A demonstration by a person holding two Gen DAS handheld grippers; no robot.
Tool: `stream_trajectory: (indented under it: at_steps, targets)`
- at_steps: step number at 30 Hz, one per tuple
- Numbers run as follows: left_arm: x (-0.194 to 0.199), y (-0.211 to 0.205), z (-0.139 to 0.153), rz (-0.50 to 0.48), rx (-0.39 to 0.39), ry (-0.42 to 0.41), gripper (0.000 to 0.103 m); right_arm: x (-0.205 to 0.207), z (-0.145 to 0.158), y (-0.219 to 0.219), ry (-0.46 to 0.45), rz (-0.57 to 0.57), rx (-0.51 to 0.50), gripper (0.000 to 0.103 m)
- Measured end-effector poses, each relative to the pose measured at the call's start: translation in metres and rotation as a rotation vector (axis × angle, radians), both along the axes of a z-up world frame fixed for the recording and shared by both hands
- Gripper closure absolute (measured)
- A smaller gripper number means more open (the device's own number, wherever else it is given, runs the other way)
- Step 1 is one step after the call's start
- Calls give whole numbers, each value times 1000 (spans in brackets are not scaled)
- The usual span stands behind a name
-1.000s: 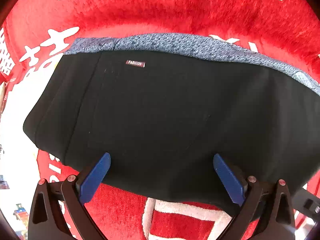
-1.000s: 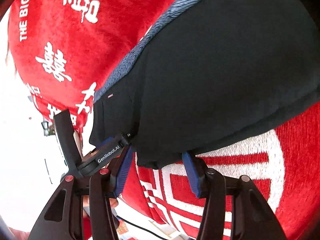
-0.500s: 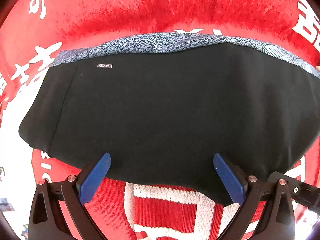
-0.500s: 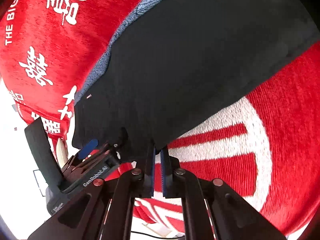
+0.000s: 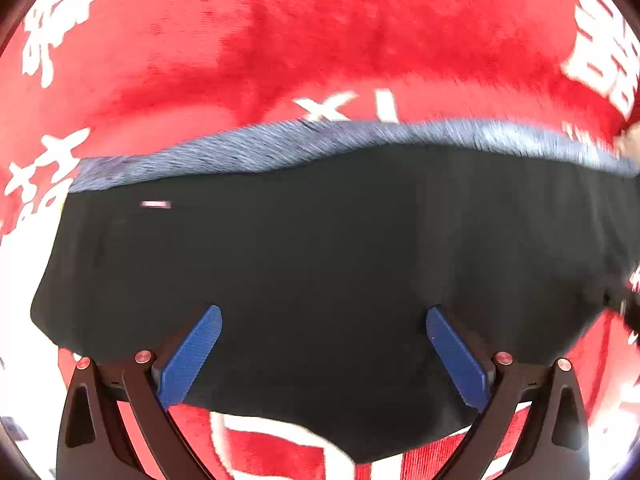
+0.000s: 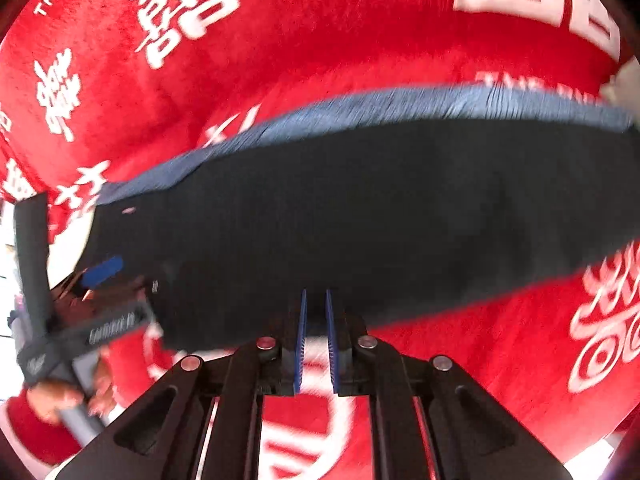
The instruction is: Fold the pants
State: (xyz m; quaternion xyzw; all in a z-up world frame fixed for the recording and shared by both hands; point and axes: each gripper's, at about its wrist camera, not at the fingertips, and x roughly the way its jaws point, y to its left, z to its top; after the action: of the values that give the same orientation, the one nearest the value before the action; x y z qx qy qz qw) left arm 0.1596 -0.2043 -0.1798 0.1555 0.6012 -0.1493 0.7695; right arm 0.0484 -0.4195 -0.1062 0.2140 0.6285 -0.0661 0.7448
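While the left wrist view blurs, the left gripper (image 5: 323,354) stands wide, its blue pads (image 5: 191,360) spread apart at 7 and 5 o'clock, nothing pinched between them. Black pants (image 5: 320,264) fill the centre of that view, lying folded on a red blanket (image 5: 280,48) with white characters; the near hem passes under the spread fingers toward 6 o'clock. A blue-grey patterned band (image 5: 320,144) runs along the far edge, from 9 to 3 o'clock. A small pale label (image 5: 156,204) sits on the black cloth near 9 o'clock.

Right wrist view: the right gripper (image 6: 316,304) is narrow, its jaws having just been closing; the pads (image 6: 301,340) stand nearly together at 6 o'clock, clamped on the near edge of the pants (image 6: 360,220). The black cloth stretches from 9 to 3 o'clock, blue-grey band (image 6: 400,108) on its far side. The left gripper (image 6: 102,270) shows at 8 o'clock over the cloth's corner, a hand (image 6: 56,398) on its handle below. Red blanket (image 6: 320,32) all around.
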Motion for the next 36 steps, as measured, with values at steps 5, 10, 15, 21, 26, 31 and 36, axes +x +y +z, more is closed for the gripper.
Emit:
stream_trajectory:
  at_steps: [5, 10, 15, 21, 26, 31, 36]
  targets:
    - [-6, 19, -8, 94, -93, 61, 0, -22, -16, -6, -25, 42, -55, 93]
    - [16, 9, 12, 109, -83, 49, 0, -23, -16, -8, -25, -4, -48, 93]
    - [60, -13, 21, 135, -84, -19, 0, -21, -14, -20, -21, -81, 49, 92]
    - [103, -28, -1, 202, -19, -10, 0, 20, 5, -36, -112, -67, 49, 57]
    - [120, -35, -12, 213, -5, -27, 0, 75, -24, -44, -95, -41, 1, 52]
    - [133, -28, -17, 251, -21, -16, 0, 90, -43, -78, -72, -101, -108, 77]
    - [131, -22, 1, 249, -28, -15, 0, 71, -32, -119, -34, -232, -89, 71]
